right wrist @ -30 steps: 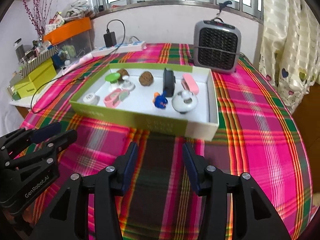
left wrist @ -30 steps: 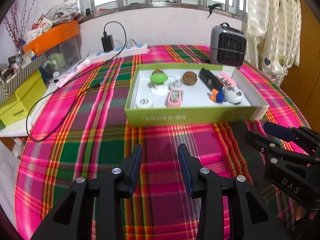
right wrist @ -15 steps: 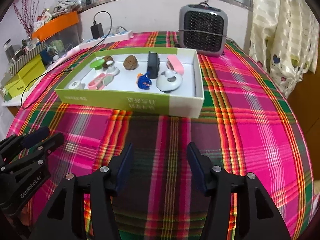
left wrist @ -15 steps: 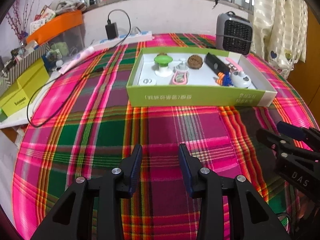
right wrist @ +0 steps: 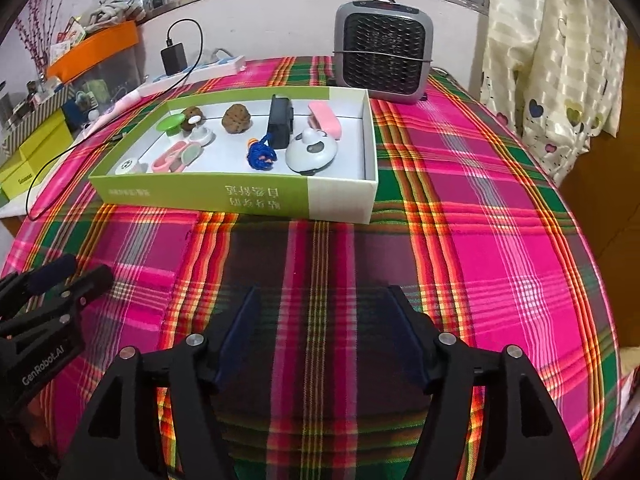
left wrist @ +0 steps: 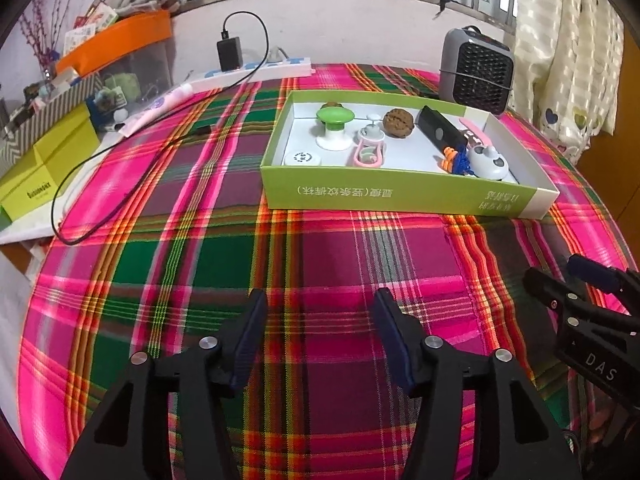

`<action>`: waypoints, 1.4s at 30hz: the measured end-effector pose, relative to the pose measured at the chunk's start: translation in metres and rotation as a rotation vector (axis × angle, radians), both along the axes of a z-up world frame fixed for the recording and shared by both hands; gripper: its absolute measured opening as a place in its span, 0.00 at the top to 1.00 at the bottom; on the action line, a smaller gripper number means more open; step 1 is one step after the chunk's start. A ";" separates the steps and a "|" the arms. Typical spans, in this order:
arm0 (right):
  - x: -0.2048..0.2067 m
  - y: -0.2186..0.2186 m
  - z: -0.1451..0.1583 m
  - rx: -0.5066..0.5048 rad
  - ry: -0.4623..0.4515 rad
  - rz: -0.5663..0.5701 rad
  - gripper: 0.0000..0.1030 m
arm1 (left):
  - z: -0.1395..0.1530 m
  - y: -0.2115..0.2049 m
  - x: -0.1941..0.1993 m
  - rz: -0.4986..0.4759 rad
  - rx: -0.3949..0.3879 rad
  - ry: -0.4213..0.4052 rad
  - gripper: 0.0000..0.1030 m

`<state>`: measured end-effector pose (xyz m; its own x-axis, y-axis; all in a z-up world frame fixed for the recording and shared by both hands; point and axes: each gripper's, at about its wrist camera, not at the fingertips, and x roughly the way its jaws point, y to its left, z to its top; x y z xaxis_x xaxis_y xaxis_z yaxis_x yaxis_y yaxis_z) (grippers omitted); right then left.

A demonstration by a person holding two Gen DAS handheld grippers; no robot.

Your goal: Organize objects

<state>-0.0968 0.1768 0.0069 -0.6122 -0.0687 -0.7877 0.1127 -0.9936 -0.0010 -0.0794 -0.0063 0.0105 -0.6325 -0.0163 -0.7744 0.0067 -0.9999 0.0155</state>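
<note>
Now your left gripper (left wrist: pixel 318 332) and right gripper (right wrist: pixel 324 332) have just been opening, nothing between them. Small trinkets sit in the green tray (right wrist: pixel 224 194) ahead; the walnut (right wrist: pixel 238 119) looks hard, light, bumpy: pinch its sides.

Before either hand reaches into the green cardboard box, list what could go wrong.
1. The blue-and-orange cord toy lies against the grey-and-white dome gadget and the black case; picking one may drag its neighbours.
2. The box wall could catch a low approach and slide the light box.
3. The black charger cable loops over the plaid cloth and could snag.
</note>
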 end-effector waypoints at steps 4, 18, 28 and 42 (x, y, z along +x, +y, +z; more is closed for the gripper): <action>0.000 0.000 0.000 -0.001 -0.001 0.001 0.35 | -0.001 -0.004 -0.001 0.002 0.024 -0.005 0.39; 0.000 -0.001 0.000 0.000 -0.001 0.001 0.34 | -0.001 -0.003 -0.001 0.003 0.017 -0.006 0.37; 0.000 0.000 0.000 0.000 -0.001 0.001 0.34 | -0.001 -0.003 -0.002 0.003 0.017 -0.006 0.37; 0.000 0.000 0.000 -0.001 -0.002 0.001 0.34 | -0.001 -0.003 -0.002 0.003 0.018 -0.006 0.37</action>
